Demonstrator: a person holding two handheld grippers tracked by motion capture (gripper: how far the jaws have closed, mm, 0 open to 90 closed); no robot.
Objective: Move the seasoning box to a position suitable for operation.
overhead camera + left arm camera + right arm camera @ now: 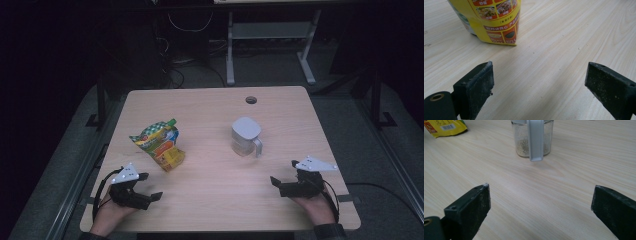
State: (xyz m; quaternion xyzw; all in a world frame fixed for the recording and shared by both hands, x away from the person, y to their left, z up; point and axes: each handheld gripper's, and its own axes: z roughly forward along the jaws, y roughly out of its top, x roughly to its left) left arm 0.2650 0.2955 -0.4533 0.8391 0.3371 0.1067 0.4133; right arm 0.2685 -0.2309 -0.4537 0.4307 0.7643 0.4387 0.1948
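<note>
High view: a wooden table carries a yellow-and-green snack pouch on its left half and a clear jug with a grey lid and handle on its right half. The left claw rests at the near left edge, the right claw at the near right edge, each in a person's hand. Both stand wide and hold nothing. The pouch lies just ahead of the left claw and slightly to its right, its long axis slanting from the near right up toward the far left. The jug stands ahead of the right claw and to its left, farther from it than the pouch is from the left claw.

Left gripper view: the two black jaws are spread far apart over bare table, with the pouch's printed bottom corner ahead and left of the gap, apart from both jaws. A grasp would likely call for a short push forward and leftward.

Right gripper view: the jaws stand wide, empty wood between them. The jug stands straight ahead, its handle turned toward the claw, a little grainy content at its bottom. A corner of the pouch shows at the far left.
</note>
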